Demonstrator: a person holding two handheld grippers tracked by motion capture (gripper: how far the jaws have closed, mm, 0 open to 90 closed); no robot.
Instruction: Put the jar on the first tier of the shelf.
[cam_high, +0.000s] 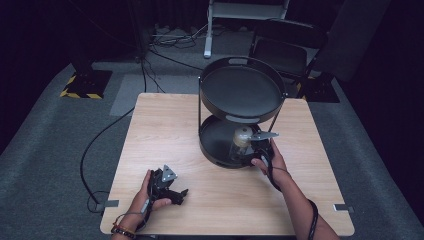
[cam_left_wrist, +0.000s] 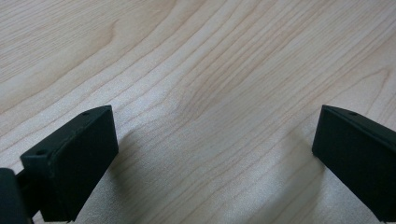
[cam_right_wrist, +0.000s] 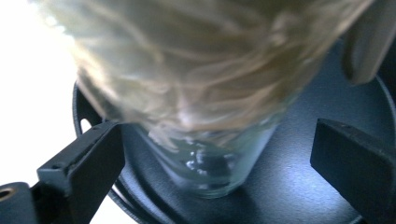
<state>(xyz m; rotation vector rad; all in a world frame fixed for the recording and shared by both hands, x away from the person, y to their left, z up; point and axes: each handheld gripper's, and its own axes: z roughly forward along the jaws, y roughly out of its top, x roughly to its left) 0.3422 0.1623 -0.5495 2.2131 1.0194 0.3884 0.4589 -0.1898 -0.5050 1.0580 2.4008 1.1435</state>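
The work in hand is the handling of a clear glass jar with a pale, fibrous tan ball on top (cam_high: 242, 141), which stands on the lower tray (cam_high: 212, 145) of a black 2-tier round metal stand (cam_high: 241, 90) at the far right of the light wooden worktop (cam_high: 165, 130). In the right gripper view the jar (cam_right_wrist: 210, 168) sits upright on the dark tray floor (cam_right_wrist: 299, 186), between the 2 black jaws but touching neither; the jaws stand wide apart with clear gaps on both sides. So the right gripper (cam_high: 255, 150) is open around the jar, either about to close on it or having just let it go; the pictures alone do not settle which. The jar looks close to the tray's near rim.

The left gripper (cam_high: 170, 187) lies low over the near left part of the worktop, well apart from the stand. Its own view shows the jaws spread wide over bare wood grain (cam_left_wrist: 210, 93), holding nothing.

If the jar is to be taken, the next move calls for closing the right jaws squarely on the glass below the ball, then lifting gently and drawing it out toward the person, under the upper tray (cam_high: 240, 87) and between the thin uprights. Glass is slippery, so a centred, firm hold matters.
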